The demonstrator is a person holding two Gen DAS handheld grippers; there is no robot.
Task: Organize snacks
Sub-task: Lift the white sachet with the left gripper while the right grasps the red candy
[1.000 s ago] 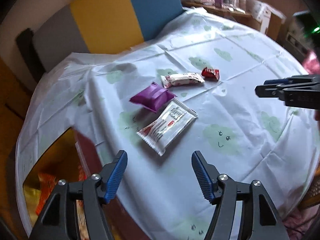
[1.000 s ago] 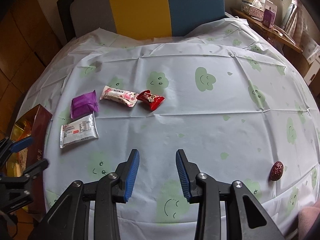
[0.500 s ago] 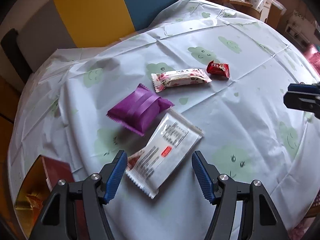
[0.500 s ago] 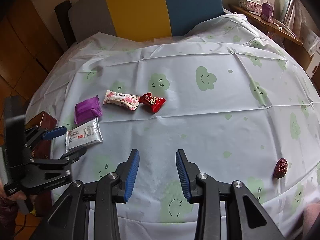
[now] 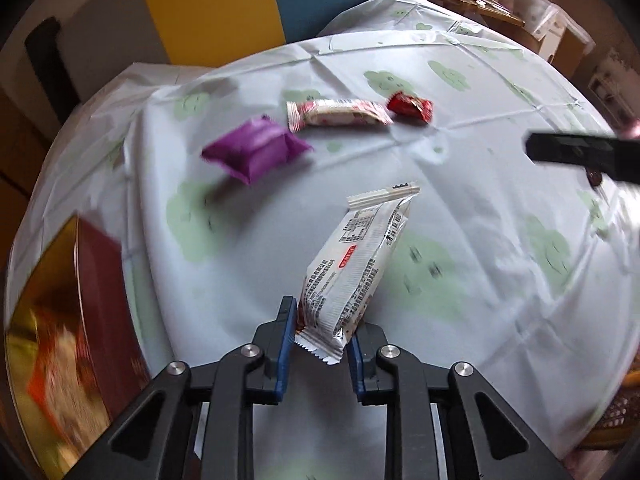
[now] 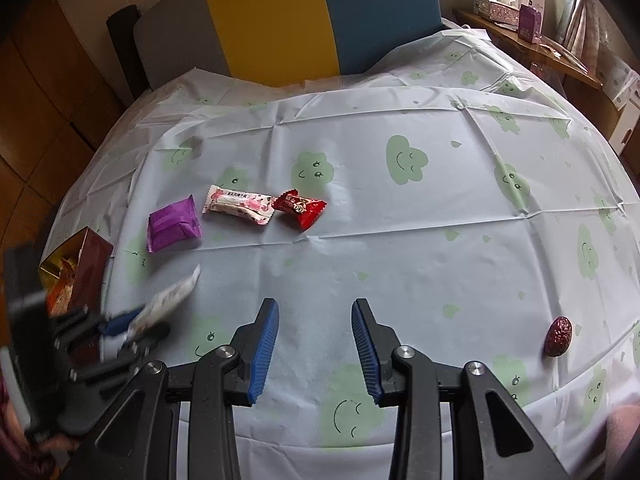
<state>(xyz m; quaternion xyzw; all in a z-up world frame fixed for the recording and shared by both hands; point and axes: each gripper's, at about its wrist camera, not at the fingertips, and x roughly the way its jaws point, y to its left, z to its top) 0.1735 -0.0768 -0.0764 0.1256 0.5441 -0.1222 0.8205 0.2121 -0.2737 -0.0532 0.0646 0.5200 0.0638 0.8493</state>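
The white snack packet (image 5: 356,264) is a flat foil pouch with crimped, serrated ends, dense black print and a small red label on its face; it stands tilted up off the counter (image 5: 460,208), its near end pinched between the blue-padded jaws of the left gripper (image 5: 320,344), which are clenched on it, and its far end pointing up and to the right. From the right wrist view the same packet (image 6: 166,302) shows as a blurred white strip rising from the left gripper (image 6: 128,328) at the near left edge of the counter. Left of that gripper sits an open box (image 5: 60,320) with dark red walls and a gold lining, holding orange wrappers that are too blurred to read. Farther out on the cloud-printed tablecloth lie three more snacks: a purple pouch (image 6: 173,224) on the left, a long white and pink bar (image 6: 237,204) just right of it, and a red candy wrapper (image 6: 299,208) whose left end touches the bar. Well apart, at the near right of the counter, rests a single dark red date (image 6: 559,336). The right gripper (image 6: 315,350) hovers over the near middle of the counter, its jaws released and holding nothing.
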